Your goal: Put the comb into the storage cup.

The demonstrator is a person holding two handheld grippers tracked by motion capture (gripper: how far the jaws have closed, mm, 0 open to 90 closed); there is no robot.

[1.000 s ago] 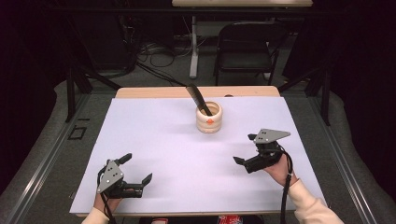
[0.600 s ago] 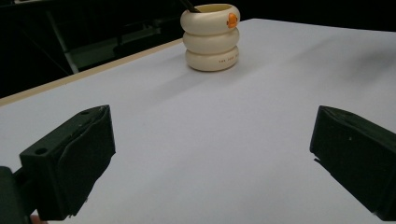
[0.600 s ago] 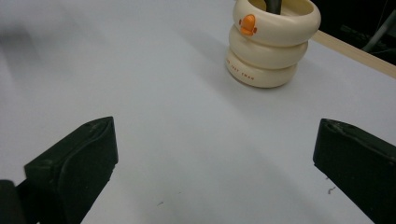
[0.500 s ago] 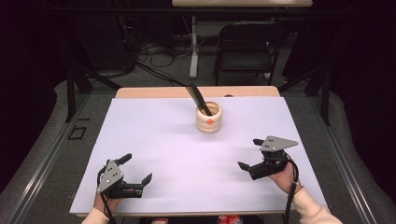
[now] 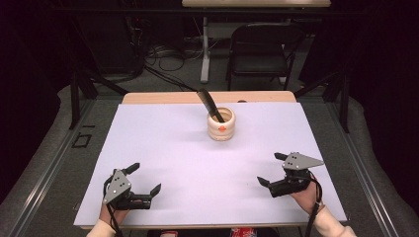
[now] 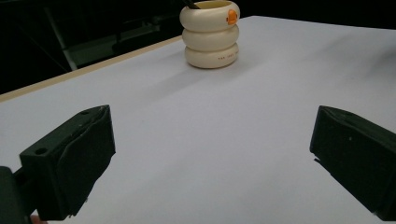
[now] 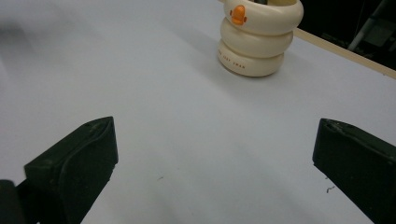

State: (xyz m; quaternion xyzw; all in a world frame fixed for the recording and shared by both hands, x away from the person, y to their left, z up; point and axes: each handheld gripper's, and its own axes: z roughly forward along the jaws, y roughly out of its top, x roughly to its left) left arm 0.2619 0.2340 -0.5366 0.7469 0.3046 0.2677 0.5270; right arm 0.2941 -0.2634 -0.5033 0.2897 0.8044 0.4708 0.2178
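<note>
Holder: a cream, three-ringed ceramic-looking pot with an orange beak mark (image 5: 221,124) is standing upright toward the far middle of the bench, well apart from both tongs.
Contents: a black, flat-handled tool (image 5: 210,105) is leaning out of the pot's mouth, tilting up and to the left in the high view; its lower end is hidden inside.
Bench: a white sheet covering a pale wooden top (image 5: 163,148) is carrying the pot and nothing else between pot and tongs.
Right tongs (image 5: 269,170): jaws are standing wide apart, pinching nothing, sitting low near the front right edge of the sheet.
Left tongs (image 5: 146,178): jaws are likewise spread and empty, resting near the front left edge.
Change: over the last second the right tongs are drawing back from mid-bench toward the person and sinking lower; the left tongs are staying put, and the pot and tool are not shifting.
Reading: judged from this, the right hand is settling into a rest pose matching the left. Either the tool has been placed and work is closing, or a fresh reach is about to begin; the frames are not deciding which.
Gripper views: each is looking along its own jaws at the pot, beak mark facing the right one.
</note>
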